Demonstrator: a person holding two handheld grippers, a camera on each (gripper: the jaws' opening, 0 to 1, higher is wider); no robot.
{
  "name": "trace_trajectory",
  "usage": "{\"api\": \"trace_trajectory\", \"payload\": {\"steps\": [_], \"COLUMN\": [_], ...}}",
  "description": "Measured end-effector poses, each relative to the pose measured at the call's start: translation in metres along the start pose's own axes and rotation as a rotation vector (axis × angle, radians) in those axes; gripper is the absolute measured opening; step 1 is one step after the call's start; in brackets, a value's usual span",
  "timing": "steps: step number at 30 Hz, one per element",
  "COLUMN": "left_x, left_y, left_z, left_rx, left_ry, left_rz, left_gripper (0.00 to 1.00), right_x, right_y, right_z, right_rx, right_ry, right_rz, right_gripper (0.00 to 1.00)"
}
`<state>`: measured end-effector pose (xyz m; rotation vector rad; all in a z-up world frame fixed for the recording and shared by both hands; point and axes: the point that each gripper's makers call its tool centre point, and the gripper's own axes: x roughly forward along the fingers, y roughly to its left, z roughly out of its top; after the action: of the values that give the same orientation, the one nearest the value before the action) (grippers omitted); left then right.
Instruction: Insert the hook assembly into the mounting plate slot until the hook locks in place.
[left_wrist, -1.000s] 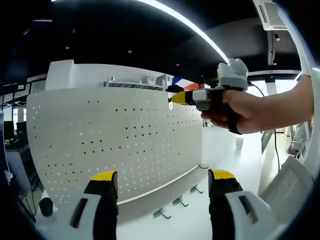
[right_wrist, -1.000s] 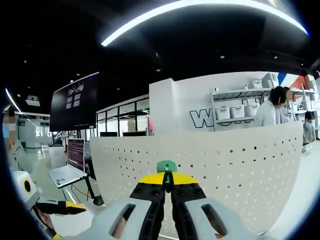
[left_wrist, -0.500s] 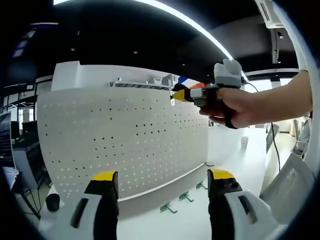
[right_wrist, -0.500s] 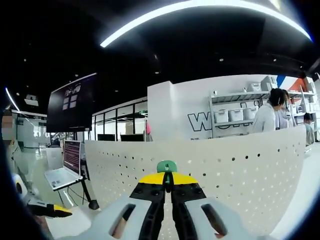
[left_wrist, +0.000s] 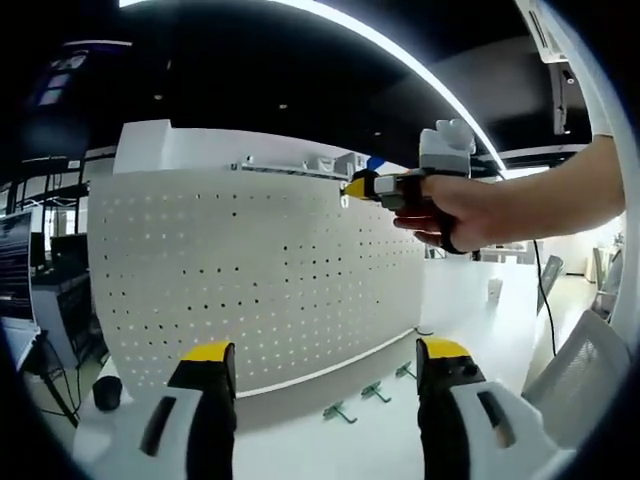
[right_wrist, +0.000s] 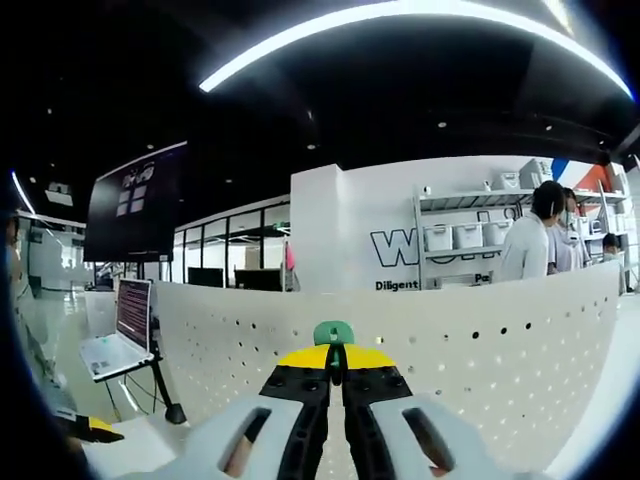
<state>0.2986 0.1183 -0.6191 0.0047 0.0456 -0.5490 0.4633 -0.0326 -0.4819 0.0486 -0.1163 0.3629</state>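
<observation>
Right tool (right_wrist: 334, 362): jaws pinched on a green hook (right_wrist: 333, 332), raised at the pegboard's (left_wrist: 270, 270) top edge.
Left tool (left_wrist: 325, 365): jaws wide apart, holding nothing.
Spare hooks (left_wrist: 338, 411): lying on the white counter (left_wrist: 370, 445) below the pegboard.

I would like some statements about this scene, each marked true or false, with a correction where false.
1. The right tool is shut on a green hook. True.
2. The left tool holds a hook. False: its jaws stand apart with nothing between them.
3. Spare hooks lie on the table at the foot of the pegboard. True.
4. The pegboard lies flat on the table. False: it stands upright.
5. An open laptop stands beyond the board in the right gripper view. True.
</observation>
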Motion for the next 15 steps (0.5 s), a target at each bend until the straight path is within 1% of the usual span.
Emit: {"api": "trace_trajectory", "payload": {"steps": [5,7,10,11,15], "left_x": [-0.001,-0.002,-0.004,-0.005,-0.007], "left_y": [0.001,0.0,0.001,0.002,0.001], "left_z": [-0.004,-0.005,-0.007,-0.007,-0.009], "left_rx": [-0.015,-0.014,-0.023,-0.022,-0.024], "left_ry": [0.005,0.004,0.007,0.006,0.011], "left_rz": [0.008,0.01,0.016,0.019,0.019], "left_gripper": [0.76,0.76,0.76,0.75,0.75], "right_x": [0.004,0.007,0.01,0.011,0.015], "right_y": [-0.002,-0.002,-0.003,-0.003,-0.002], "right_z": [0.001,0.0,-0.001,0.0,-0.002], "right_rx": [0.006,-0.014,-0.013,-0.033,-0.035], "right_ry": [-0.009,-0.007,-0.01,-0.014,-0.013], "right_rz": [-0.008,-0.004,-0.006,-0.006,-0.004], "right_gripper": [0.01,0.01,0.01,0.01,0.01]}}
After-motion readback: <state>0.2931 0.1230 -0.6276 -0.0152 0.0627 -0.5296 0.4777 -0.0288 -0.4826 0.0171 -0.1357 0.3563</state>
